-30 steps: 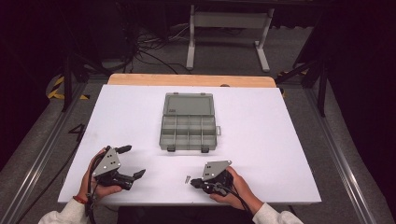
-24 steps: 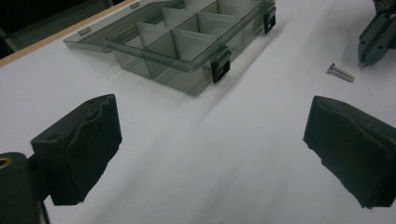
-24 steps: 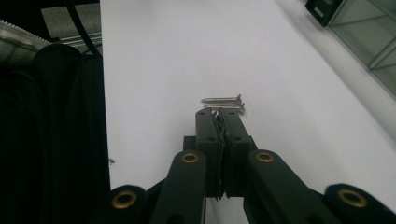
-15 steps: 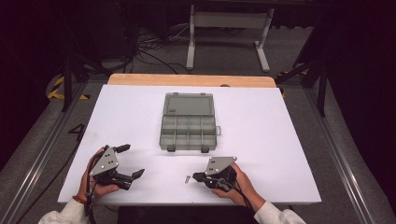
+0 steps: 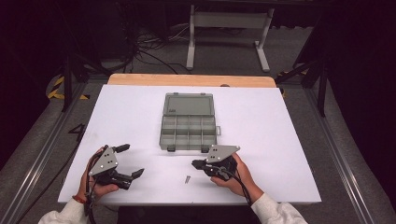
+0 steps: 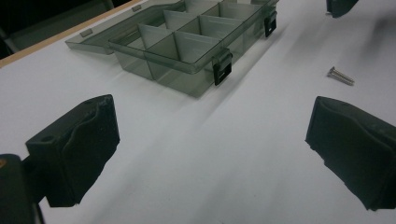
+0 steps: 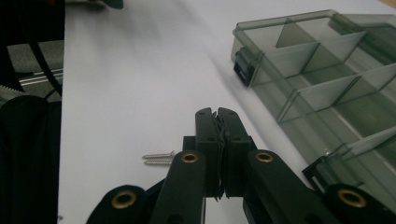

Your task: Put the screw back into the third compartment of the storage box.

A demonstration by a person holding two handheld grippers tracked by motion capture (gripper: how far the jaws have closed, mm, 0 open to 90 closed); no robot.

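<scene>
White bench (image 5: 140,116) carries the open grey organiser box (image 5: 189,126). My left gripper (image 5: 128,161) has its fingers spread wide, my right gripper (image 5: 195,164) has them pressed together, empty. My right gripper view reveals the screw (image 7: 158,155) lying just beside those fingers.

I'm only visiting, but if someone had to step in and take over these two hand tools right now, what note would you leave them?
Left gripper: jaws wide open, nothing between them, near the table's front left.
Right gripper: jaws shut; whether they pinch anything I can't tell.
Screw: lying loose on the white table, between the two grippers, just left of the right jaws. The right gripper view suggests there may be two screws side by side.
Compartment box: mid-table, lid folded back open, the compartments look empty.
Done: box opened.
Left: probably pick up the screw and drop it into a compartment.
</scene>
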